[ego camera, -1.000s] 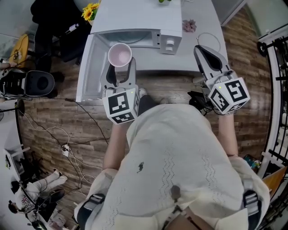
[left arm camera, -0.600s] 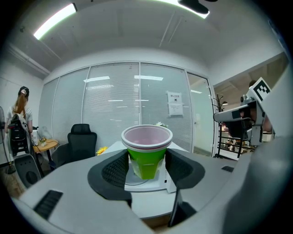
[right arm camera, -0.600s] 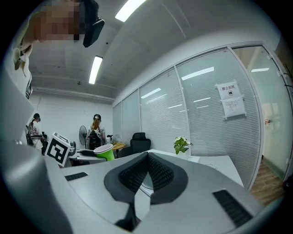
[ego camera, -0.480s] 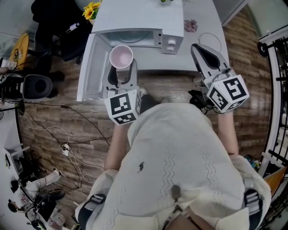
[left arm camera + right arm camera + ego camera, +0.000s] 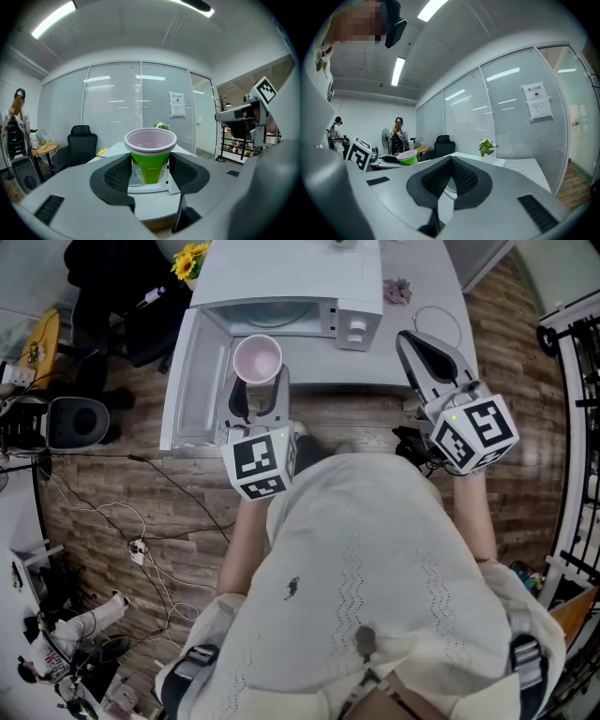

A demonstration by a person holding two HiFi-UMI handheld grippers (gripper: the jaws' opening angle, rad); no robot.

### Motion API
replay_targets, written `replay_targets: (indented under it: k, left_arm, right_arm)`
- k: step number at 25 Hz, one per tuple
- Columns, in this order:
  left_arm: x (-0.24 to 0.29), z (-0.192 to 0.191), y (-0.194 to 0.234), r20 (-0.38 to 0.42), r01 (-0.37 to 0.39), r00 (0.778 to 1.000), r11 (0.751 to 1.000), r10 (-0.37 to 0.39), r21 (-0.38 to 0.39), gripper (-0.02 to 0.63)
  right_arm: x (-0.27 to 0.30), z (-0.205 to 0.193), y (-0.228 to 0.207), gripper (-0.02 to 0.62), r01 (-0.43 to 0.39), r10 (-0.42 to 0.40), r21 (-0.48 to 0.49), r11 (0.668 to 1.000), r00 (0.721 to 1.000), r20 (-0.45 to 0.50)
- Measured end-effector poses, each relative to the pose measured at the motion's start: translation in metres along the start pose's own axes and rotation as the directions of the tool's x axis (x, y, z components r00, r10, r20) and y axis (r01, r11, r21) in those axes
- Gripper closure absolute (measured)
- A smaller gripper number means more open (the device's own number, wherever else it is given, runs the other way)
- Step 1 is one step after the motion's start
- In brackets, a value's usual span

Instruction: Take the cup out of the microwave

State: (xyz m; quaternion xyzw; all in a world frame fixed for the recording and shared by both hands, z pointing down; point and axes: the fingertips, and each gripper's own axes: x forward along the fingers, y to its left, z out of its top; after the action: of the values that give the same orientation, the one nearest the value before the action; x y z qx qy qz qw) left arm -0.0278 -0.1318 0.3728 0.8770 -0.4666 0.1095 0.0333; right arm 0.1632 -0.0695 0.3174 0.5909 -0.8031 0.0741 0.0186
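Observation:
A green cup (image 5: 258, 359) with a pink inside is held upright between the pads of my left gripper (image 5: 256, 381), just in front of the open white microwave (image 5: 281, 310) on the white table (image 5: 417, 268). In the left gripper view the cup (image 5: 150, 159) sits between both black pads of that gripper (image 5: 150, 174), with the microwave (image 5: 140, 186) behind it. My right gripper (image 5: 413, 341) hovers at the table's right front corner, jaws shut on nothing. In its own view the right gripper (image 5: 450, 163) has its pads meeting at the tips, and the cup (image 5: 407, 157) shows far left.
The microwave door (image 5: 192, 381) hangs open to the left. A white cable loop (image 5: 436, 320) and a small pink object (image 5: 395, 293) lie on the table. Sunflowers (image 5: 187, 263) and a black chair (image 5: 112, 287) stand at the left. Cords (image 5: 141, 540) trail on the wood floor. A black railing (image 5: 572, 427) runs along the right.
My left gripper with the cup has drifted slightly to the right. The right gripper has barely shifted.

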Motion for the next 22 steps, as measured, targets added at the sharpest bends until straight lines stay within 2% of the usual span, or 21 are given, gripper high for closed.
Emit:
replay_targets:
  k: [22]
  left_arm:
    - [-0.001, -0.007, -0.012, -0.011, 0.017, 1.000, 1.000, -0.017, -0.001, 0.331]
  right_arm:
    - [-0.004, -0.004, 0.001, 0.588, -0.008, 0.008, -0.006, 1.000, 1.000, -0.002]
